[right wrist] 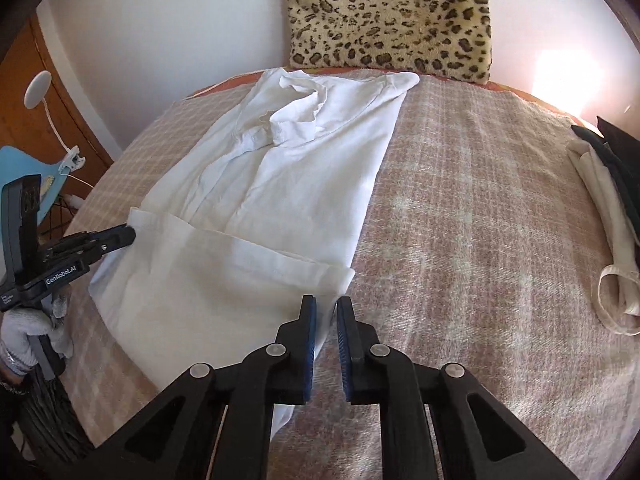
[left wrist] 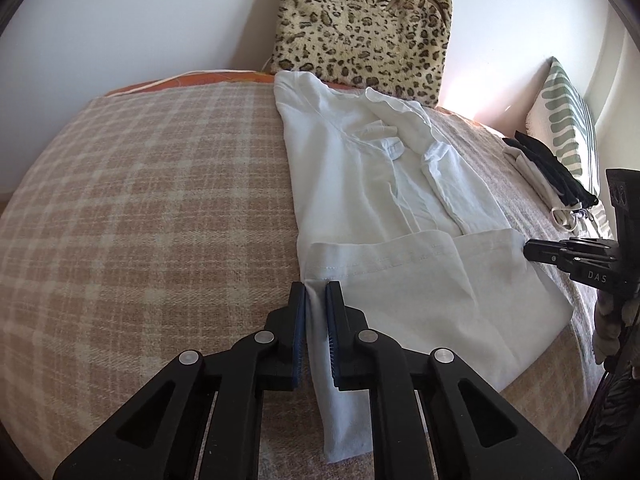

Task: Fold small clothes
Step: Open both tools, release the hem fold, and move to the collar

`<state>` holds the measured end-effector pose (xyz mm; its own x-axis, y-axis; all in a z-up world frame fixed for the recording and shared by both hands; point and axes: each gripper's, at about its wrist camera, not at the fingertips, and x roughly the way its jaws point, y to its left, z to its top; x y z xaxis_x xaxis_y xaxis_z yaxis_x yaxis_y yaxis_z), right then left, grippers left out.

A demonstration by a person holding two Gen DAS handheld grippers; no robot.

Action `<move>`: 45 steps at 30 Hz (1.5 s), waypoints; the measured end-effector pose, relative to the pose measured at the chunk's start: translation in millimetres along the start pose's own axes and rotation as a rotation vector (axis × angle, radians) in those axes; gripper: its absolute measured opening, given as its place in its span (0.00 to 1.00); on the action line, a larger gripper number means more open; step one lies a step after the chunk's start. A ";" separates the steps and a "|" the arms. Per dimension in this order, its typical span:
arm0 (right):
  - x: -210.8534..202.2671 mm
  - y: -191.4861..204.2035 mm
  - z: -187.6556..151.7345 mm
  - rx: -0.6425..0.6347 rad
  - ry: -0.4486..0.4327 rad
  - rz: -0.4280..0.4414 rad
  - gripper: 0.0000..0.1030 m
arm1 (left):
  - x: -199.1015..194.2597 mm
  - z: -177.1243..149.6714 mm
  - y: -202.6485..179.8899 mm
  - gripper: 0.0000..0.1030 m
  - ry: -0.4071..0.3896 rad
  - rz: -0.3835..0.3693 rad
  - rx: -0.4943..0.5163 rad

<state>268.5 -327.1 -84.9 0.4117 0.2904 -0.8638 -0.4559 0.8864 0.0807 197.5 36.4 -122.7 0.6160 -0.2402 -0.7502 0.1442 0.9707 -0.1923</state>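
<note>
I am partway through folding the white cotton collared shirt (left wrist: 384, 184), which lies lengthwise on the pink-and-cream checked blanket (left wrist: 140, 200). My left gripper (left wrist: 316, 300) is clamped on the near left hem corner; my right gripper (right wrist: 326, 316) pinches the near right corner. The hem is already turned over, so next I judge both corners must travel together toward the far collar.

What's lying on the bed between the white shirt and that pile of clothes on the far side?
Nothing: between the shirt and the pile only bare checked blanket shows, clearest in the right wrist view.
</note>
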 end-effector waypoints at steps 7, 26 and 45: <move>-41.3 3.1 -2.9 -0.007 -0.100 0.069 0.20 | -32.0 0.7 3.6 0.11 -0.086 0.015 -0.016; -40.3 14.0 -75.2 -0.058 0.042 0.116 0.21 | -29.5 -12.8 -31.3 0.11 -0.011 -0.026 0.065; 17.0 34.4 -0.7 -0.089 -0.005 0.195 0.23 | 4.1 29.7 -45.2 0.24 0.012 -0.116 0.048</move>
<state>259.3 -291.9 -97.1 0.3125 0.4556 -0.8335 -0.5952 0.7778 0.2020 216.5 -8.2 -98.3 0.5837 -0.3506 -0.7323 0.2512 0.9357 -0.2478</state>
